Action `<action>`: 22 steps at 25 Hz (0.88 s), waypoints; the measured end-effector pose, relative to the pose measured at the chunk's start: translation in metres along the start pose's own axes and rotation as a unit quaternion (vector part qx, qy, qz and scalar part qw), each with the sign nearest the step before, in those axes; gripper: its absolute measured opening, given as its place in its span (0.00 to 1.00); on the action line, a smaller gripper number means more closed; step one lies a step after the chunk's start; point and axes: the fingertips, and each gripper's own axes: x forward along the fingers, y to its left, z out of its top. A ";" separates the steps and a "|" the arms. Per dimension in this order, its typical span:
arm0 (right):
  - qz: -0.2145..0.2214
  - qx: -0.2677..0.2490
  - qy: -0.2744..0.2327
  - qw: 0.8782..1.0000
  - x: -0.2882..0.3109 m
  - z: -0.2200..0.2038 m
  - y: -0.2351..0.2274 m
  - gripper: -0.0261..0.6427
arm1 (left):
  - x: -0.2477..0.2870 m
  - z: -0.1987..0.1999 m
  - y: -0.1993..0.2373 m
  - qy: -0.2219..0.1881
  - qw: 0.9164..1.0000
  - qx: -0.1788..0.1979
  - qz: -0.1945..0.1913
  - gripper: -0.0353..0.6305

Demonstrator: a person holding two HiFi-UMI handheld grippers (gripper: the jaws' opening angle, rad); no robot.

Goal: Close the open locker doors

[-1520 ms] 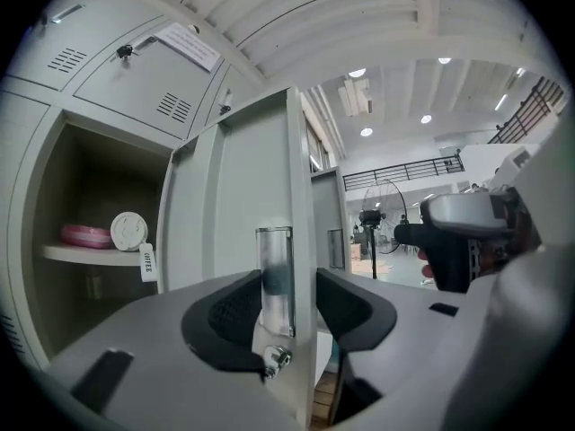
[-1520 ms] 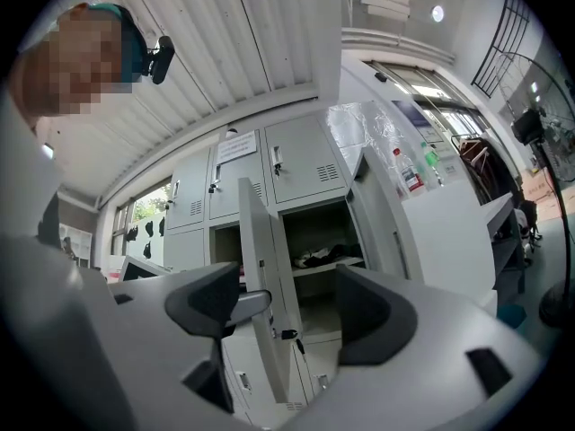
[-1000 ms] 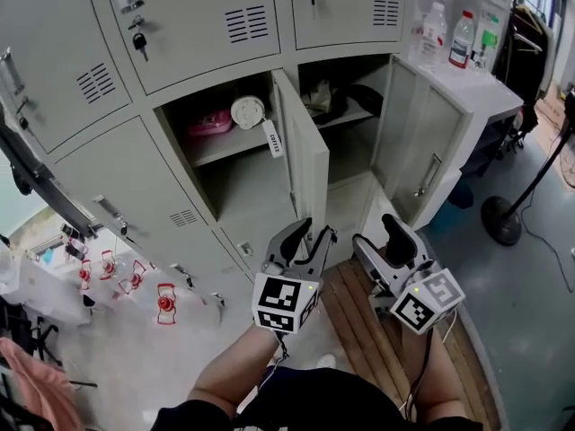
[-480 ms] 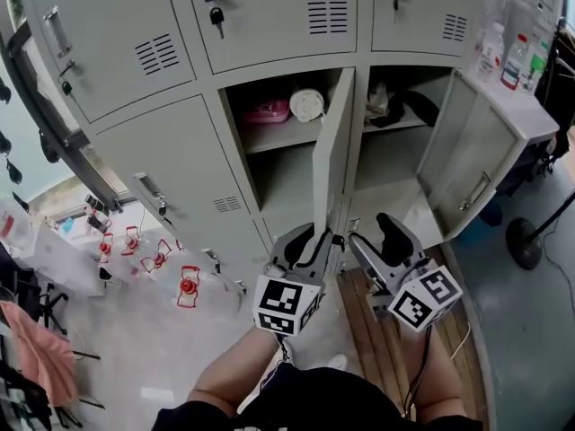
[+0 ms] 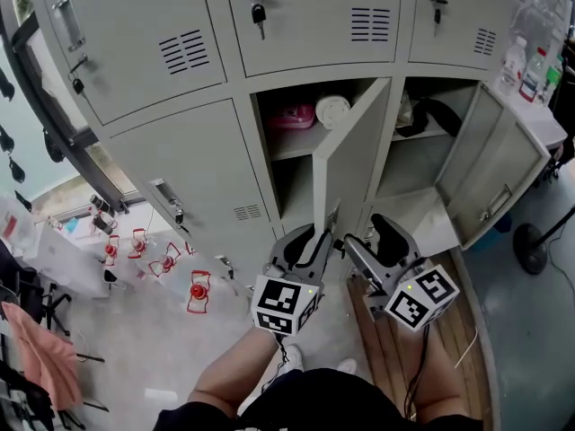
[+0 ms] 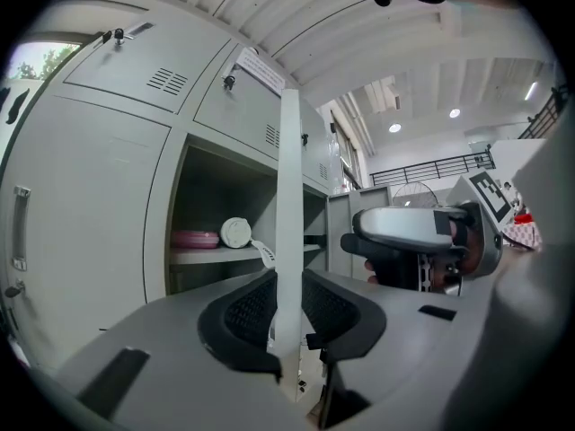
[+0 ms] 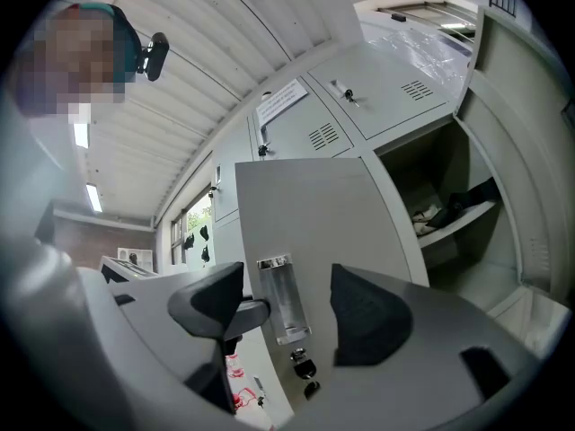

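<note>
Lockers: a bank of pale grey sheet-metal lockers (image 5: 314, 48), flat-faced, with louvred vent slots (image 5: 370, 23) punched in each front.
Middle door: a tall, thin, smooth grey steel panel (image 5: 352, 160) stands open below the closed top row. A pink tub (image 5: 293, 115) and a white roll (image 5: 333, 110) sit on the shelf behind it.
Right-hand door: a matching grey steel panel (image 5: 496, 182), swung wide open.
Left gripper (image 6: 288, 308): its jaws have just been closing and now clamp the middle door's free edge.
Right gripper (image 7: 287, 311): its jaws stand apart and hold nothing. They frame a glossy recessed pull (image 7: 280, 294) and a dangling key (image 7: 304, 366) on the door's outer face. Whether they touch it cannot be told.
Since a second ago: the head view then caught the middle door almost edge-on, and now more of its face shows.
Heading: the middle door's long axis is upright. Its free edge points out from the bank toward the person, and its hinge side is on the post between the two open compartments.
</note>
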 end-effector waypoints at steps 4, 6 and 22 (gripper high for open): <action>-0.004 -0.004 -0.001 1.000 0.022 -0.005 0.006 0.48 | 0.000 0.000 0.018 0.002 1.000 0.000 -0.012 0.21; -0.009 -0.009 0.000 1.000 0.033 -0.008 0.009 0.48 | 0.000 0.000 0.028 0.001 1.000 0.000 -0.018 0.21; -0.071 -0.008 -0.002 0.997 0.107 -0.034 0.017 0.47 | 0.012 0.000 0.094 -0.008 0.997 0.001 -0.083 0.22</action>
